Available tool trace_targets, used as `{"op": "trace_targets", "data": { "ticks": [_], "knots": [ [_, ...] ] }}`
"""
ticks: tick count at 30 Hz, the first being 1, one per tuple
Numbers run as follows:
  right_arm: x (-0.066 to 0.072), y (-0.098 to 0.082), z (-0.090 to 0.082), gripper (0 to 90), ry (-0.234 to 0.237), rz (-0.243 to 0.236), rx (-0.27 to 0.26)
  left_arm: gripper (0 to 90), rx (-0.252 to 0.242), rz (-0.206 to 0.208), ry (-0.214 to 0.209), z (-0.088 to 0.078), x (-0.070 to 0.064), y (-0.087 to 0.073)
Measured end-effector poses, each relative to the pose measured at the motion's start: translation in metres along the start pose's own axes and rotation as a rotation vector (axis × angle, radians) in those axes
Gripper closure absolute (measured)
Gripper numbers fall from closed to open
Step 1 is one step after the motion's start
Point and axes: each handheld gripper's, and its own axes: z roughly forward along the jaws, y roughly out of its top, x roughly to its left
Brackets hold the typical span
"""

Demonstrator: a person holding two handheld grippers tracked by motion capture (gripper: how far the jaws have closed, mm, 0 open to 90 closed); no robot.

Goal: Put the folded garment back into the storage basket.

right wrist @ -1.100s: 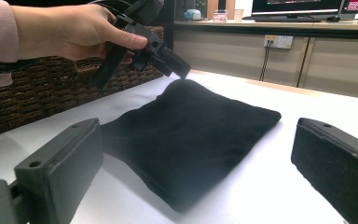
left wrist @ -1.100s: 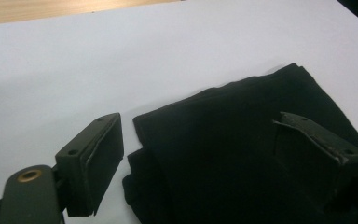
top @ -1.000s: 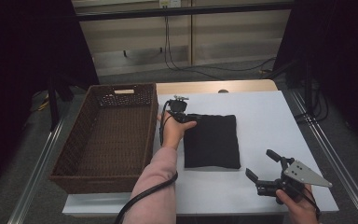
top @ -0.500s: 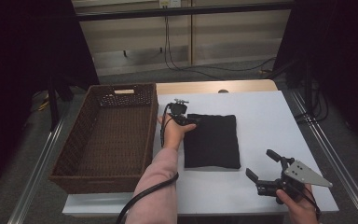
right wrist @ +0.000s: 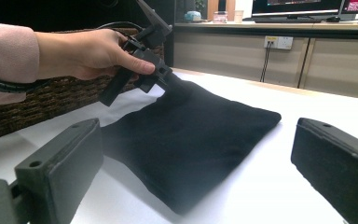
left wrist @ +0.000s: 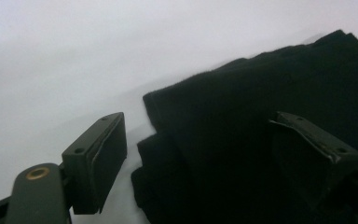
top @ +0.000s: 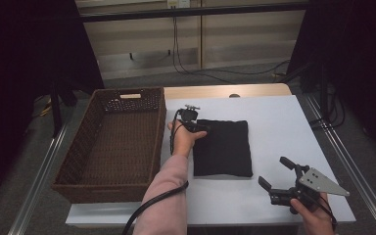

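Two grippers | left gripper fingers spread astride black cloth corner | right gripper fingers spread

Basket left, cloth centre, grippers at either side of the cloth

The basket sits on the table at its left edge; the folded cloth lies just right of it; the left gripper rests at the cloth's far left corner; the right gripper hovers near the table's front right, apart from the cloth.
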Motion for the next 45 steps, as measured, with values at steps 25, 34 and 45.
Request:
{"op": "trace_targets", "data": {
  "ticks": [25,34,45],
  "knots": [
    [-0.001,0.000,0.000,2.0,-0.005,-0.004,0.004,43.5,-0.001,0.011,-0.045,0.002,-0.001,-0.005],
    [0.000,0.001,0.000,2.1,-0.005,-0.004,0.004,62.4,0.037,-0.033,-0.086,0.003,-0.010,-0.003],
    [0.000,0.001,0.002,2.2,-0.002,-0.010,0.005,76.3,0.114,-0.080,-0.080,0.001,-0.018,0.003]
  ]
}}
